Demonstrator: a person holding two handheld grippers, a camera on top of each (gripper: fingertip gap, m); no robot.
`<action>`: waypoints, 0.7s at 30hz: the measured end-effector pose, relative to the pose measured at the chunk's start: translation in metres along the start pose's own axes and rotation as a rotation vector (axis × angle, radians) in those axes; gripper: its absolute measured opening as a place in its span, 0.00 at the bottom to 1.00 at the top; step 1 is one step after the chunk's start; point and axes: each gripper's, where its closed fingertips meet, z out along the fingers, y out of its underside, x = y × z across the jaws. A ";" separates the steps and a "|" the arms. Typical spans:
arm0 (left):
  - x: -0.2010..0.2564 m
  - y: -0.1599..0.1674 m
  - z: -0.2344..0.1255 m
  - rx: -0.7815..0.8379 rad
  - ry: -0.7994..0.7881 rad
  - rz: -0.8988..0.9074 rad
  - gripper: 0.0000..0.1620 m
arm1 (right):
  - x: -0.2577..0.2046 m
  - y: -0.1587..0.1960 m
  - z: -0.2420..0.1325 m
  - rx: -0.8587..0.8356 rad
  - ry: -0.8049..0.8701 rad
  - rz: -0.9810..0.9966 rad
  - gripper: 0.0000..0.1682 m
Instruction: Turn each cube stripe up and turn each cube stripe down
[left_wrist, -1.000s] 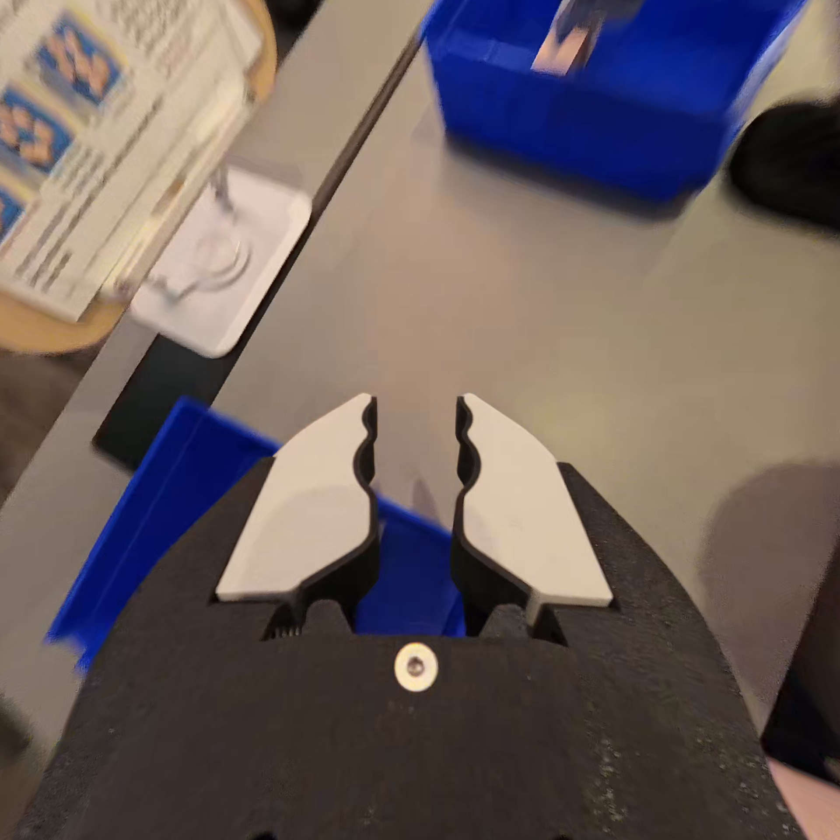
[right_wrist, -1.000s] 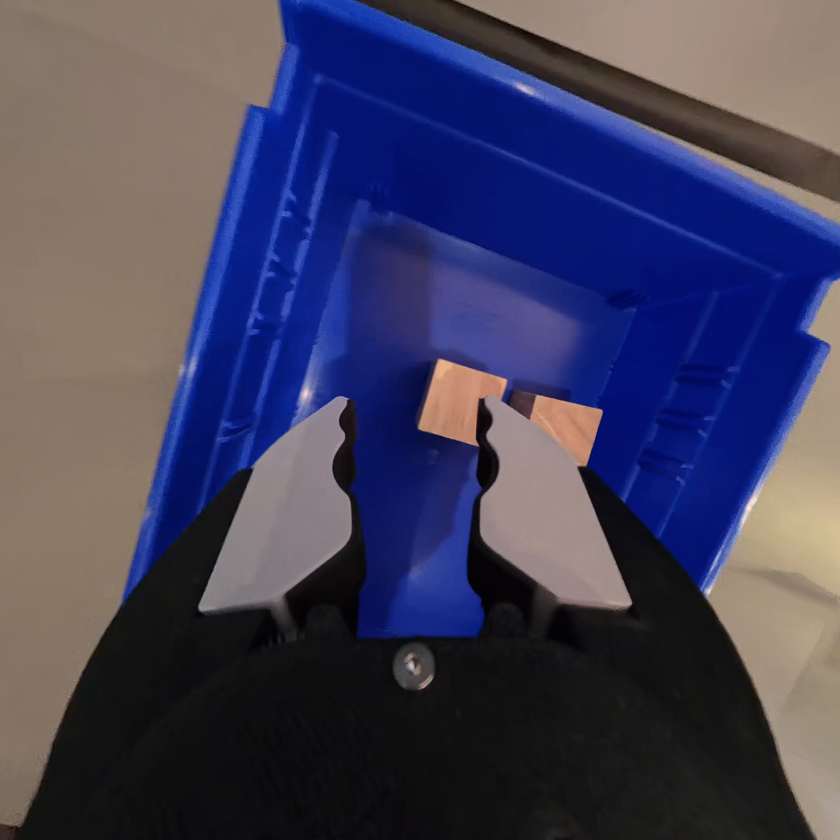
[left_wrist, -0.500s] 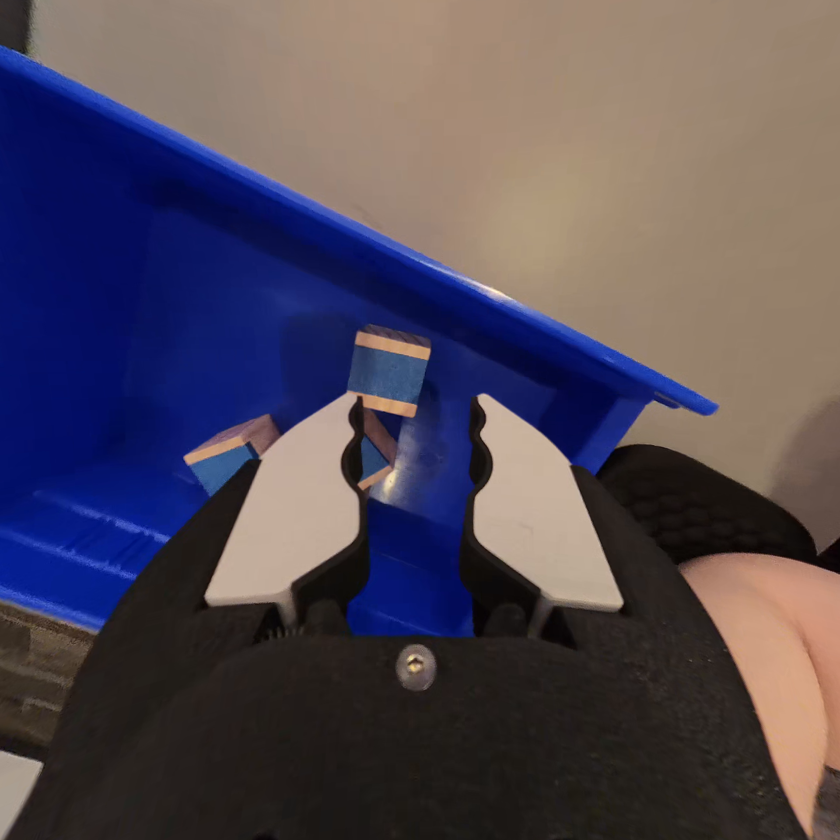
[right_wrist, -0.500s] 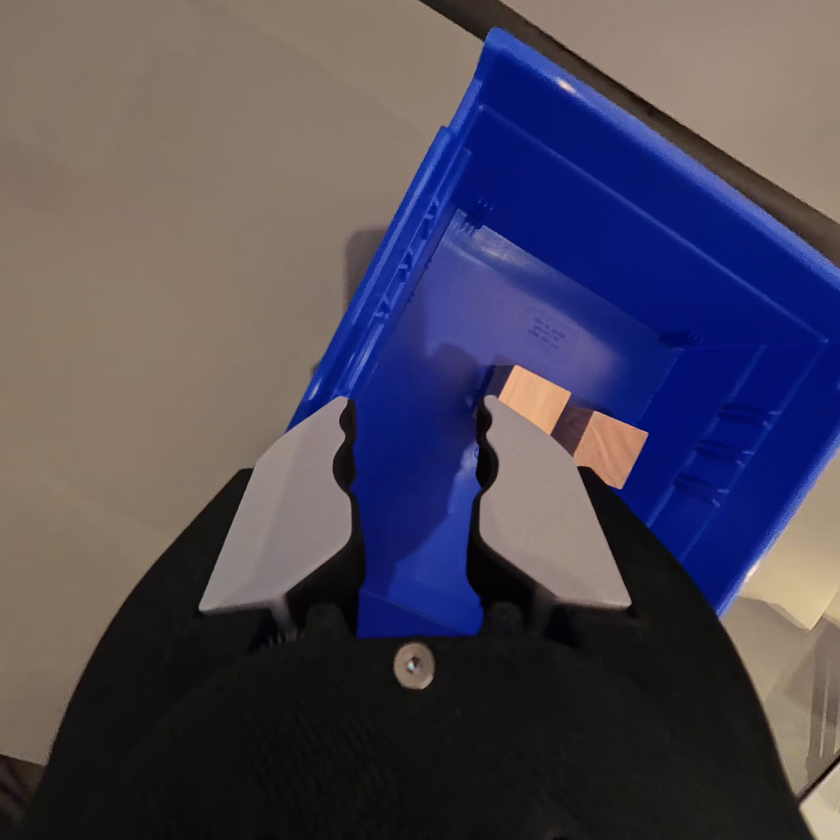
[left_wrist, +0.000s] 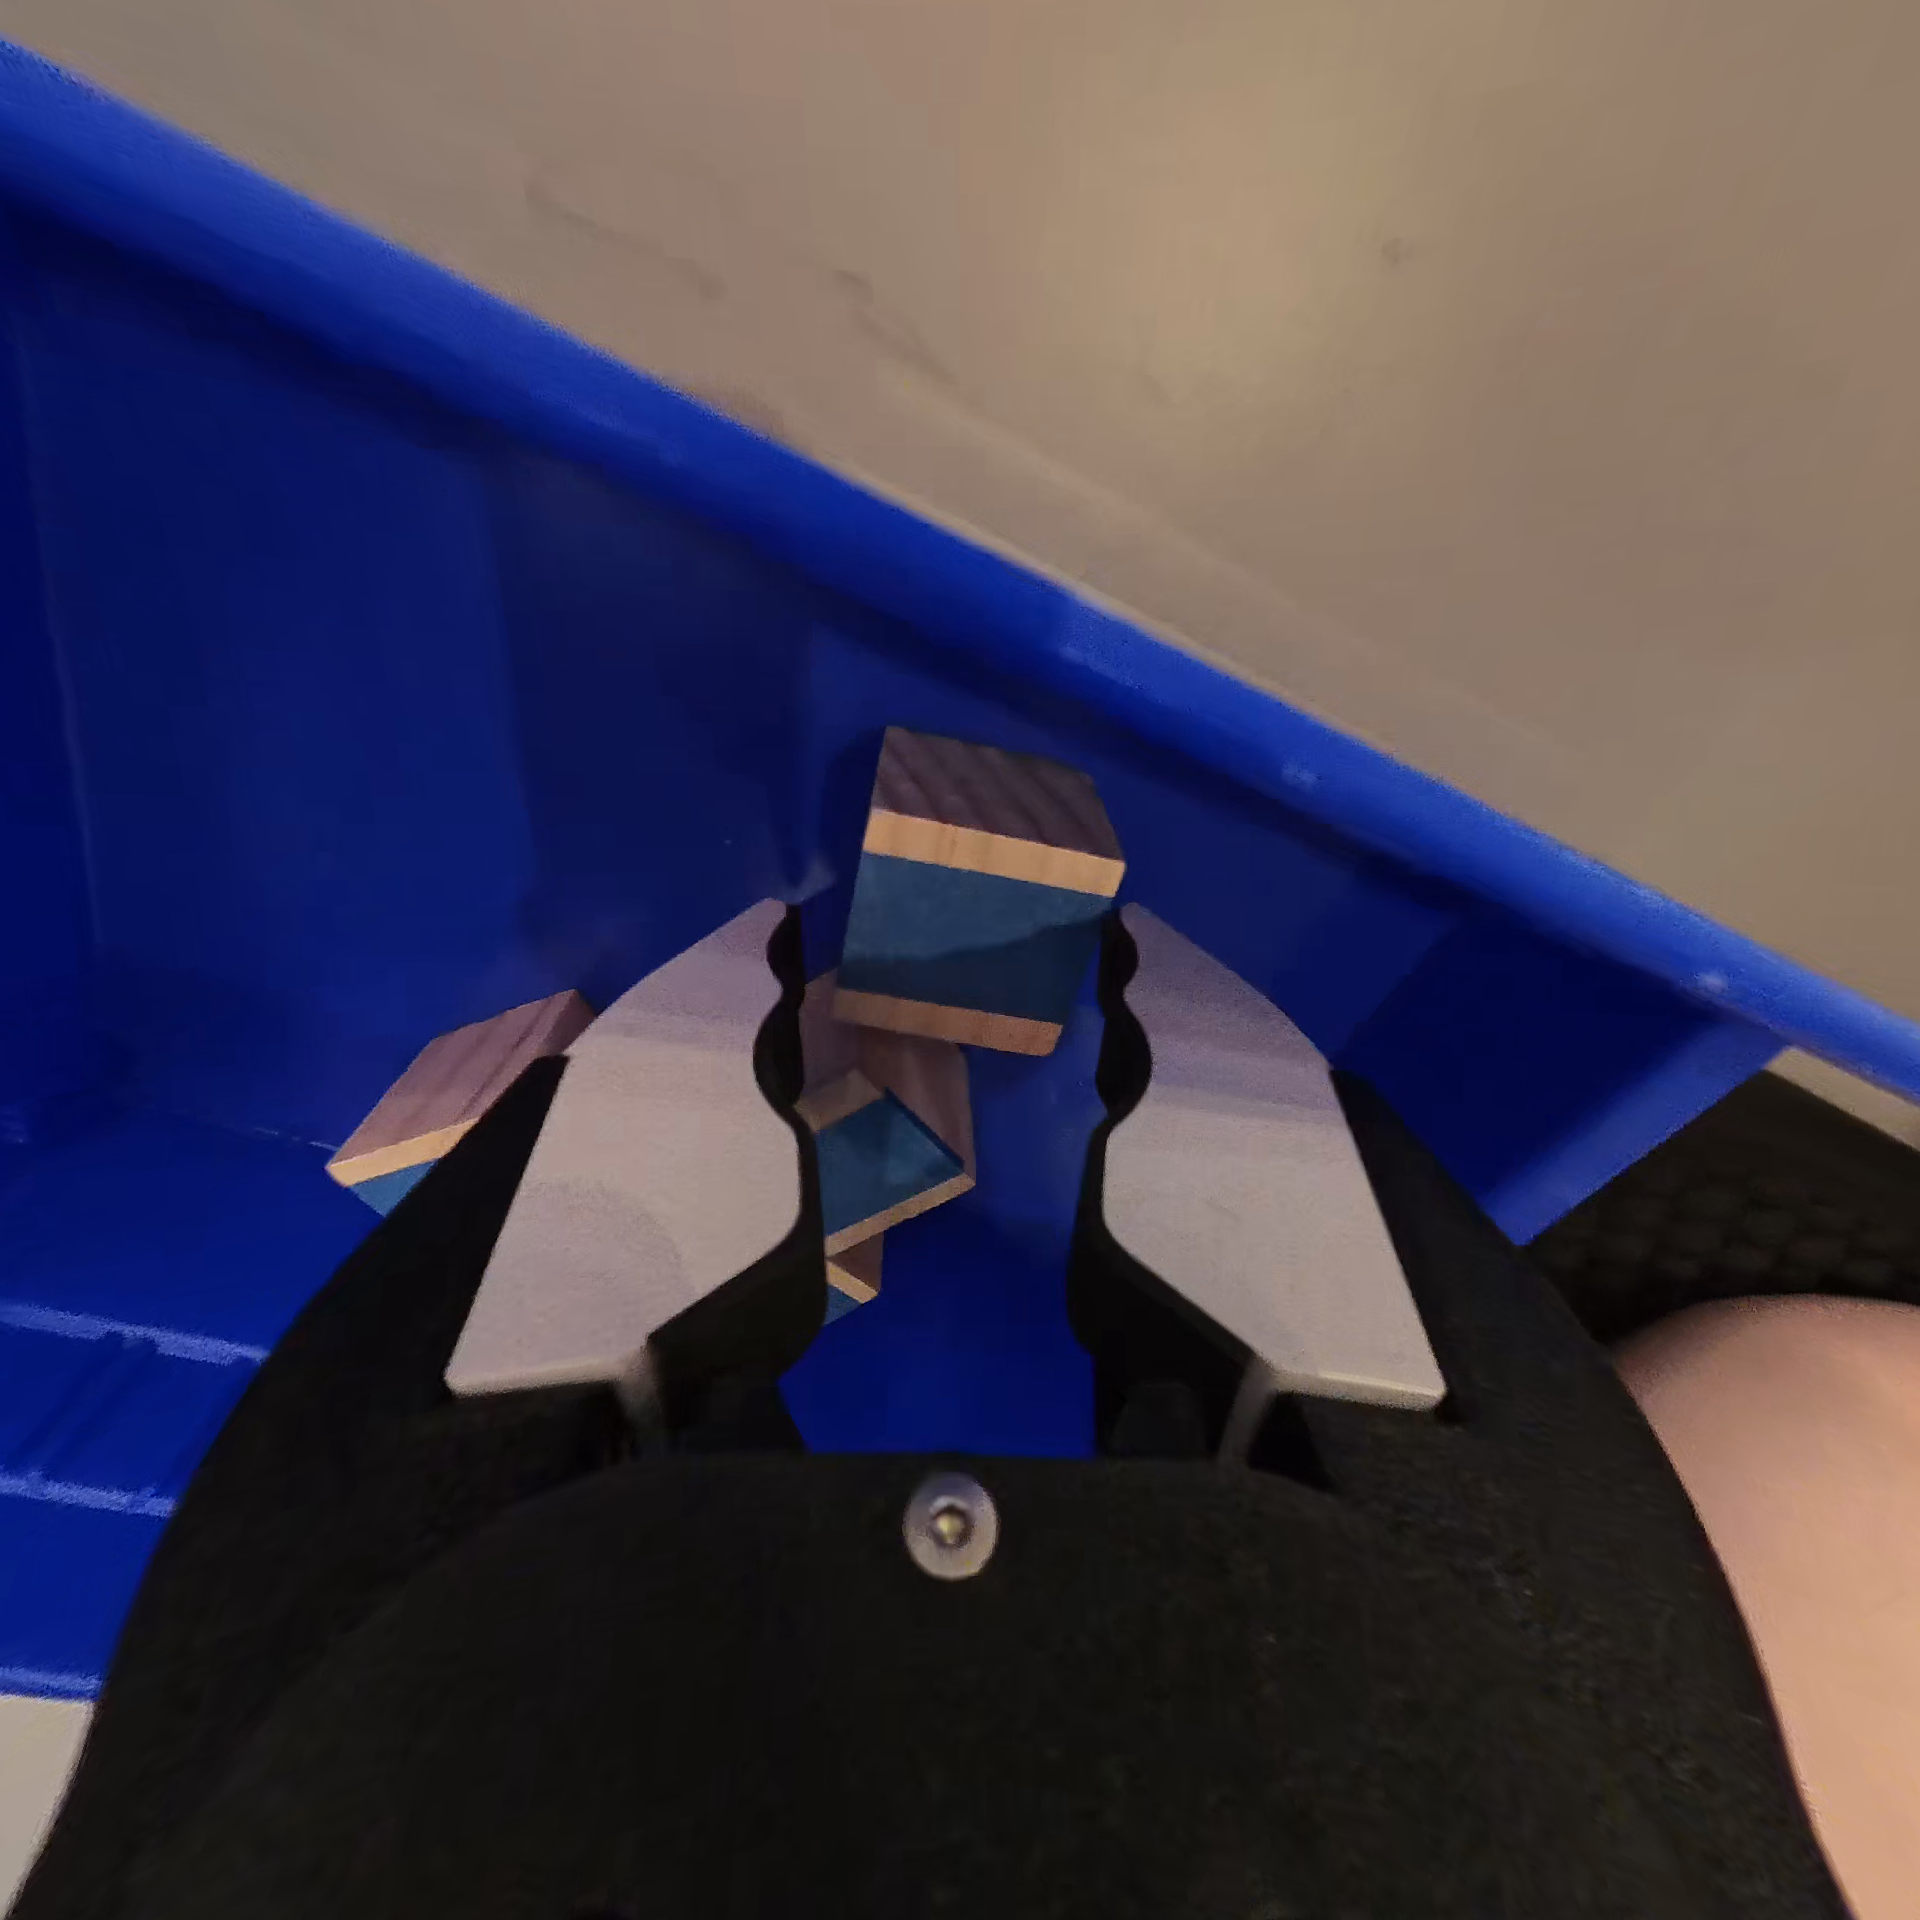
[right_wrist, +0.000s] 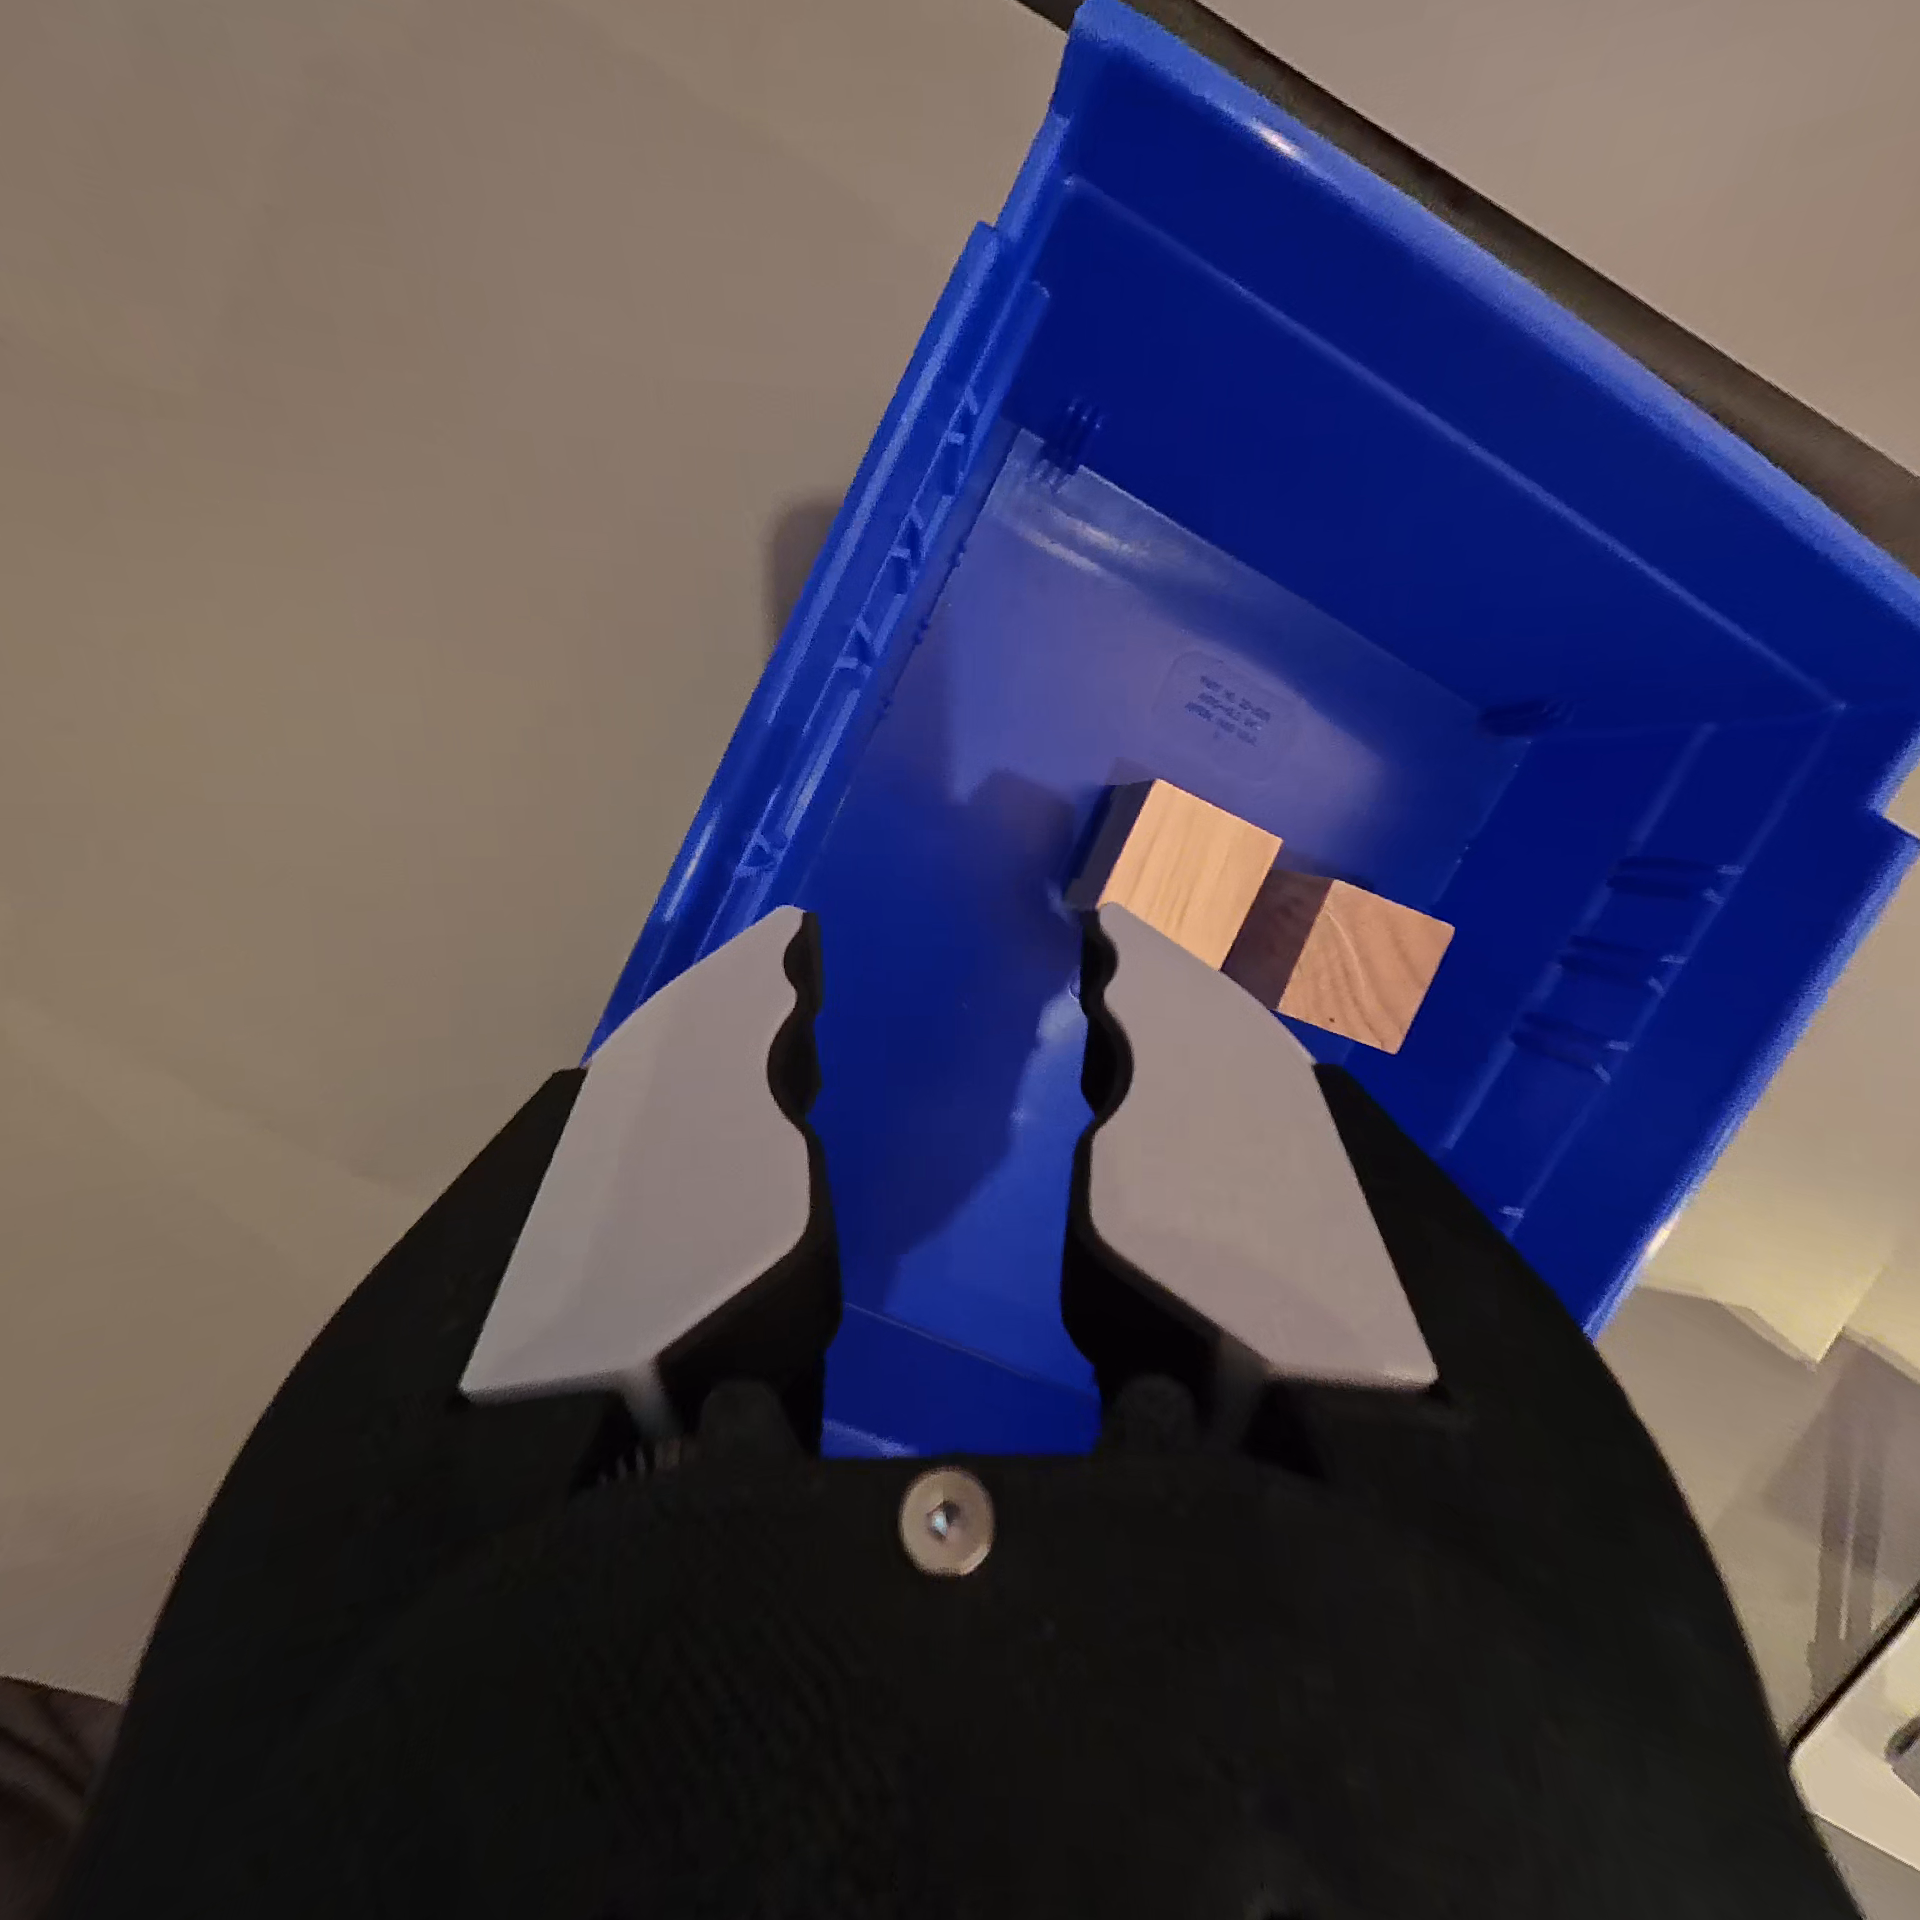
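The left gripper (left_wrist: 951, 925) points down into a blue bin (left_wrist: 436, 727), its jaws apart and empty, lined up on either side of the cube (left_wrist: 971, 935) that stands just past their tips. That spacing looks chosen so the fingers can close on the cube's plain side faces, leaving its blue stripe clear to be rolled up or down. Lower in the gap lies a second cube (left_wrist: 883, 1164), tilted on an edge, its blue face turned toward the camera; a third cube (left_wrist: 457, 1101) sits left of the left finger, half hidden, blue showing only along its lower edge. All three are pale wood with a broad blue band bordered by bare wood — the band of the one ahead faces sideways, neither up nor down. Beyond the bin's rim, the grey desk (left_wrist: 1351, 312).

The right gripper (right_wrist: 945, 925) hangs over another blue bin (right_wrist: 1299, 364), jaws also apart and holding nothing, aimed at the bare floor left of two wooden cubes (right_wrist: 1278, 925) that sit touching, side by side. They show plain wood on top — probably stripe down, though no stripe is visible to confirm it.
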 end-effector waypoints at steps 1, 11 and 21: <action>0.001 0.001 0.003 -0.019 0.007 0.000 0.33 | 0.000 0.000 -0.001 -0.001 0.001 0.001 0.30; -0.038 -0.010 -0.057 0.197 -0.284 -0.056 0.29 | 0.008 -0.010 -0.023 0.079 0.108 -0.014 0.30; 0.048 -0.124 -0.221 1.246 0.303 -0.118 0.29 | -0.106 -0.103 -0.102 0.790 0.313 -0.626 0.28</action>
